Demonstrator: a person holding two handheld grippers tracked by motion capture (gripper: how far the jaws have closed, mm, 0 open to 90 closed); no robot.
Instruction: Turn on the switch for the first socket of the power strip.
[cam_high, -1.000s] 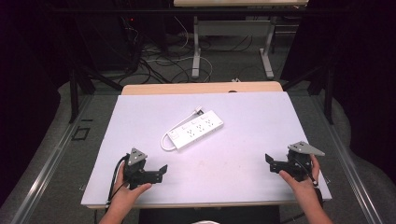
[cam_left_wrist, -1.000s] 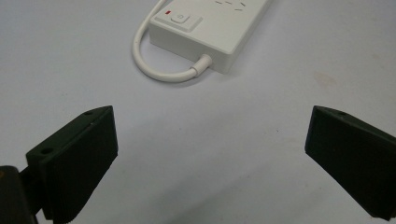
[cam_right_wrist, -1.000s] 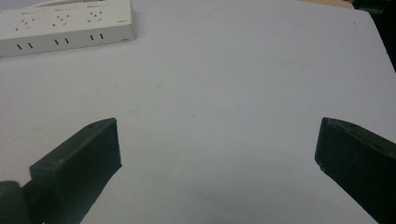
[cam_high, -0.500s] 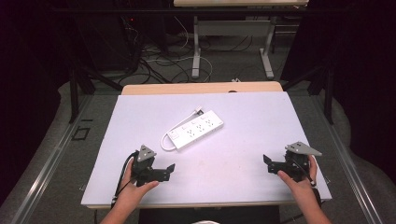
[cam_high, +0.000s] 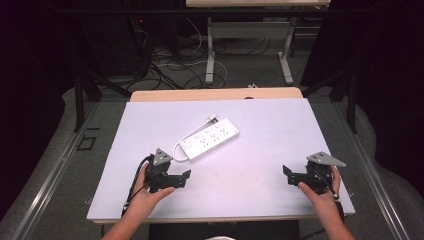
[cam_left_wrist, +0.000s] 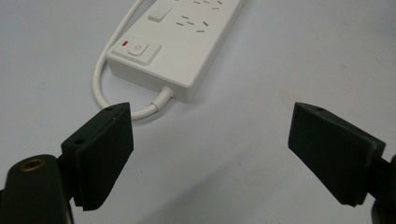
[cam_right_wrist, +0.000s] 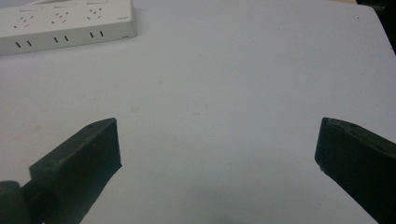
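A white power strip (cam_high: 210, 139) lies slantwise in the middle of the white table top (cam_high: 260, 125), its white cable (cam_high: 182, 150) looping off its near left end. My left gripper (cam_high: 185, 179) sits just in front of that end, open, its jaws having just been closing a little with nothing between them. In the left gripper view the strip (cam_left_wrist: 180, 44) with its switch and the cable (cam_left_wrist: 100, 88) lie just past the gripper (cam_left_wrist: 212, 151). At the table's front right my right gripper (cam_high: 287, 175) is held open over bare table, the strip (cam_right_wrist: 65, 23) far off beyond the gripper (cam_right_wrist: 219, 158).
The table's front edge (cam_high: 220, 219) runs just below both hands. Behind the table are a wooden board edge (cam_high: 215, 94), desk legs (cam_high: 210, 55) and tangled cables (cam_high: 170, 60) on the floor. Dark railings flank both sides.
My left gripper has moved up the table and to the right, closer to the strip's cable end. The right gripper has stayed put.
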